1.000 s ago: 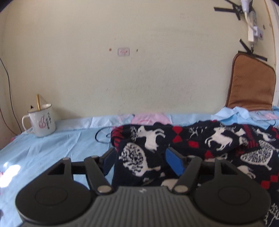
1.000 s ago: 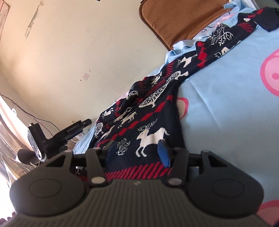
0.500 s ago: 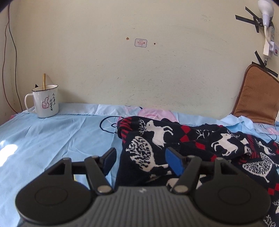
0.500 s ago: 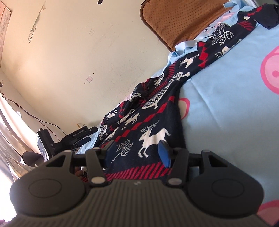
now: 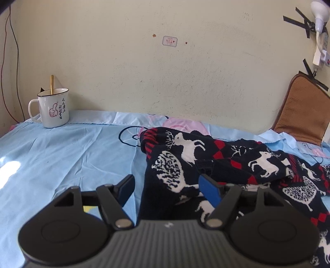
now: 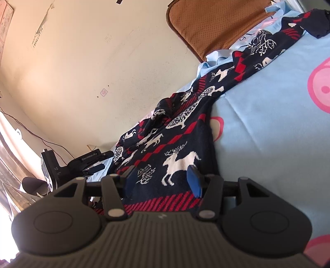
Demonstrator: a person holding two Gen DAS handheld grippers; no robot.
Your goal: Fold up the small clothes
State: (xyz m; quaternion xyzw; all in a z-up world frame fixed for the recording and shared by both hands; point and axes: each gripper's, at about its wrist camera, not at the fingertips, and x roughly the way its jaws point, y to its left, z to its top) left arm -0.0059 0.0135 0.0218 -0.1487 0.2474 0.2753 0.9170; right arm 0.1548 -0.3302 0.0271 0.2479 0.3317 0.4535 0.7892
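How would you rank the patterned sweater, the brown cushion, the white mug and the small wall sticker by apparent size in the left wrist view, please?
1. patterned sweater, though it lies nearest the camera
2. brown cushion, partly cut off
3. white mug
4. wall sticker

A pale cream plaster wall point(image 5: 165, 82) rises behind a bed covered with a light blue sheet point(image 5: 61, 154) printed with pink cartoon shapes. A white enamel mug point(image 5: 52, 108) with a thumbs-up drawing stands in the far left corner against the wall. A brown cushion point(image 5: 301, 115) leans on the wall at the right, under a white lamp point(image 5: 319, 10) fixed with black tape. Sunlight falls in a bright patch on the sheet's left edge.
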